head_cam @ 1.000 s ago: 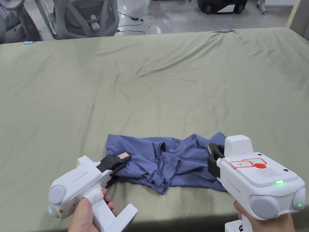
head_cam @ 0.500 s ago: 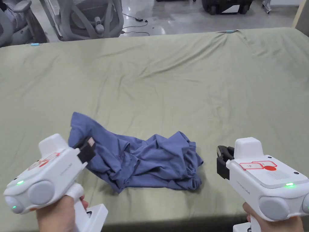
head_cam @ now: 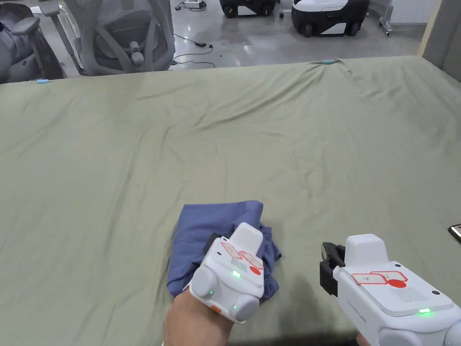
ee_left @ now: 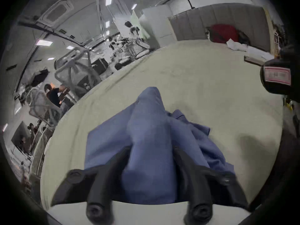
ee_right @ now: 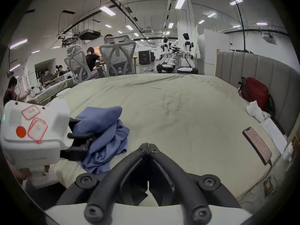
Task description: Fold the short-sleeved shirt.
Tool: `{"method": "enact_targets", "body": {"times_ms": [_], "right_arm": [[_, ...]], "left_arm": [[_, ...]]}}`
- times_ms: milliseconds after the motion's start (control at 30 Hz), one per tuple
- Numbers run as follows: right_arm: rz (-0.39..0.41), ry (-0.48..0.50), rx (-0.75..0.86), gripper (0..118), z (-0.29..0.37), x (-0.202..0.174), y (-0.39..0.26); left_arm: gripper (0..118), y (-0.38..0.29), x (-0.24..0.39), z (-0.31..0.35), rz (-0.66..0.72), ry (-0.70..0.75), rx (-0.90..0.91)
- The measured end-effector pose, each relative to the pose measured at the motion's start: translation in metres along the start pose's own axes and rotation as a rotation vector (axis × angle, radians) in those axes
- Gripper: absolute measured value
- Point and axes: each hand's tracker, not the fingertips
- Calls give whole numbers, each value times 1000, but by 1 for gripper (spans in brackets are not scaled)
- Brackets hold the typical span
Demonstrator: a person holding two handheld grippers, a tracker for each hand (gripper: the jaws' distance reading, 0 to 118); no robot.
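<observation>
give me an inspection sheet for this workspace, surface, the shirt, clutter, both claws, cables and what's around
Surface: bed under a wrinkled olive-green sheet.
Job's things: blue short-sleeved shirt bunched near the front edge, one layer laid over the rest, not neatly folded.
Clutter: phone lying flat near the right edge; red bag and white cloth by the padded headboard.
Grippers: left claw shut on a ridge of the shirt; right claw shut, holding nothing, to the right of the shirt.
Cables: cord on the floor beyond the bed.
Surroundings: office chairs, wheeled robots, people seated at desks.
</observation>
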Motion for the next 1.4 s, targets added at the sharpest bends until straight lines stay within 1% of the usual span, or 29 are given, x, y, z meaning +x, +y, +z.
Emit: {"method": "enact_targets", "body": {"times_ms": [33, 67, 100, 200, 267, 300, 333, 367, 433, 467, 500, 533, 567, 600, 700, 767, 833, 933, 1000, 1067, 1100, 1133, 1167, 1200, 1233, 1267, 1300, 1333, 1400], "right_arm": [[-1, 3, 5, 0, 1, 1, 1], [-1, 5, 7, 0, 0, 2, 3], [1, 7, 10, 0, 0, 3, 4], [-6, 15, 17, 0, -2, 4, 8], [-15, 19, 18, 0, -4, 4, 10], [-19, 24, 19, 0, -5, 4, 11], [-23, 27, 19, 0, -6, 3, 11], [-24, 29, 18, 0, -7, 1, 12], [-22, 29, 16, 0, -8, 0, 14], [-21, 32, 15, 0, -9, -1, 14], [-20, 34, 12, 0, -9, -1, 14], [-18, 34, 8, 0, -11, -1, 15], [-15, 34, 4, 0, -12, -2, 15], [-14, 33, -2, 0, -13, -2, 16], [-5, 35, -22, 0, -17, -4, 18], [-6, 46, -36, 0, -18, -8, 20], [-1, 78, -61, 0, -24, -16, 23], [12, 146, -85, 0, -44, -35, 32], [-52, 224, -103, 0, -64, -45, 39], [-135, 296, -134, 0, -85, -48, 42], [-180, 329, -156, 0, -95, -49, 41], [-216, 357, -173, 0, -104, -48, 39], [-245, 372, -196, 0, -112, -46, 34], [-269, 379, -224, 0, -120, -43, 29], [-273, 363, -246, 0, -125, -41, 23], [-259, 331, -267, 0, -129, -39, 17], [-234, 292, -277, 0, -131, -38, 13], [-229, 286, -261, 0, -131, -36, 10], [-247, 289, -250, 0, -129, -34, 13]], "left_arm": [[48, 3, -5, 6, 11, -12, 22], [76, 7, -13, 15, 63, -25, 69], [84, 11, -28, 29, 160, -63, 135], [85, 19, -71, 57, 463, -178, 244], [86, 15, -91, 56, 585, -207, 206], [84, 11, -99, 49, 635, -232, 159], [78, 8, -101, 41, 662, -278, 106], [58, 3, -101, 32, 665, -319, 52], [3, -8, -96, 21, 661, -335, -17], [0, -14, -91, 17, 679, -363, -32], [0, -16, -84, 14, 725, -422, -27], [0, -18, -79, 10, 771, -521, -28], [0, -19, -72, 7, 792, -585, -31], [0, -18, -63, 4, 795, -609, -29], [0, -15, -39, -7, 747, -581, -48], [0, -18, -35, -16, 754, -574, -55], [0, -21, -43, -15, 801, -588, -51], [0, -23, -63, 5, 764, -566, -2], [0, -29, -86, 19, 759, -527, 30], [0, -42, -115, 30, 822, -487, 60], [3, -49, -129, 35, 852, -467, 73], [16, -57, -143, 37, 885, -447, 85], [53, -66, -156, 37, 915, -438, 96], [84, -75, -166, 35, 941, -434, 101], [109, -85, -175, 31, 980, -433, 89], [118, -95, -182, 26, 1020, -429, 83], [115, -104, -188, 19, 1093, -473, 69], [112, -113, -191, 11, 1171, -513, 47], [111, -126, -188, -8, 1316, -601, 1]]}}
